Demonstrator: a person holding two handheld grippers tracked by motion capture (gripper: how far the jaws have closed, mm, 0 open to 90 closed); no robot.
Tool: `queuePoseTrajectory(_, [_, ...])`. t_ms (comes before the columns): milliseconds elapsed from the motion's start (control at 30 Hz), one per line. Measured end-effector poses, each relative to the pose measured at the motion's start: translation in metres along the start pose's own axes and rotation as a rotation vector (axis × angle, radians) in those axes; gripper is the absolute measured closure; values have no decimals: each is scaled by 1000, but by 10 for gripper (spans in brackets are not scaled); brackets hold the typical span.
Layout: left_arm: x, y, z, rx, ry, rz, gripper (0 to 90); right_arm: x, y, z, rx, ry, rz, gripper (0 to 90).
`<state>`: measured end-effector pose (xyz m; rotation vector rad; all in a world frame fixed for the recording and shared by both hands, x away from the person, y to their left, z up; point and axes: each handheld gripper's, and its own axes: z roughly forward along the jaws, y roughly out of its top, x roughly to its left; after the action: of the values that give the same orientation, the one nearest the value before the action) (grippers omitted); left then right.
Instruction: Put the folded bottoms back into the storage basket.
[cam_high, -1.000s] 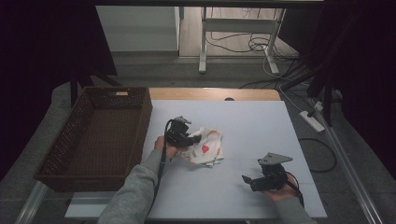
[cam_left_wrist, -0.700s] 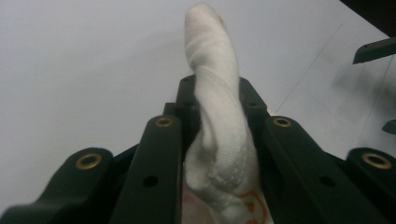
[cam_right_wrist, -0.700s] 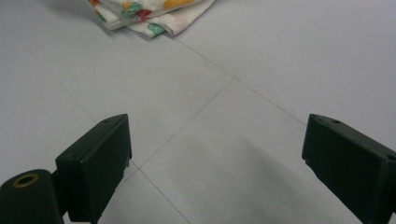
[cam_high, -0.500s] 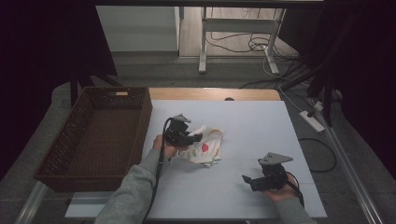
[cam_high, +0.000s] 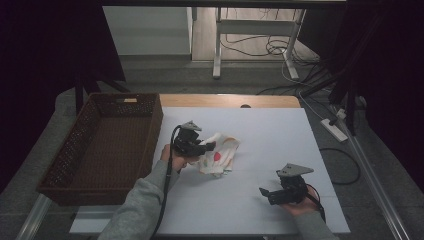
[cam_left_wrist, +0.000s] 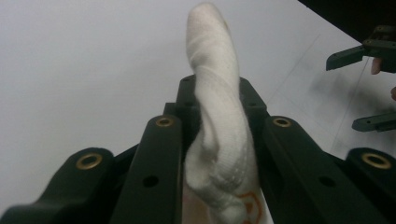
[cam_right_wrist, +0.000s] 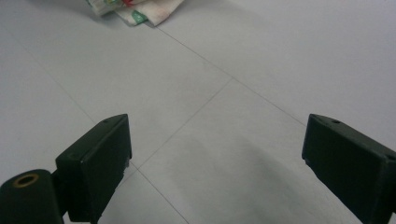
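A white cloth (cam_high: 220, 153) with red and green print hangs crumpled over the middle of the white table (cam_high: 280, 130). My left gripper (cam_high: 209, 147) is shut on one edge of it and holds that edge a little above the surface. In the left gripper view a rolled fold of the cloth (cam_left_wrist: 217, 116) stands pinched between the two black jaws. My right gripper (cam_high: 264, 194) rests low near the table's front right, its jaws wide apart with bare table between them. In the right gripper view a corner of the cloth (cam_right_wrist: 140, 10) lies far off at the top.
A dark brown wicker basket (cam_high: 75, 150) stands along the table's left side, nothing in it. Cables and a power strip (cam_high: 336, 129) lie on the floor beyond the right edge. A desk frame (cam_high: 218, 40) stands behind the table.
My left gripper has lifted slightly with the cloth edge in it, and the cloth has bunched up under it. The right gripper has kept still.
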<state>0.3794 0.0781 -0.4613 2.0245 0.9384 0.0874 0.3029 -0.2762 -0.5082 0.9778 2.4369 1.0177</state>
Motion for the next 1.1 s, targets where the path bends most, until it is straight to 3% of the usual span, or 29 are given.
queuePoseTrajectory(1100, [-14,6,-29,-88,-14,43,754,0,0,1,2,-3,1,88])
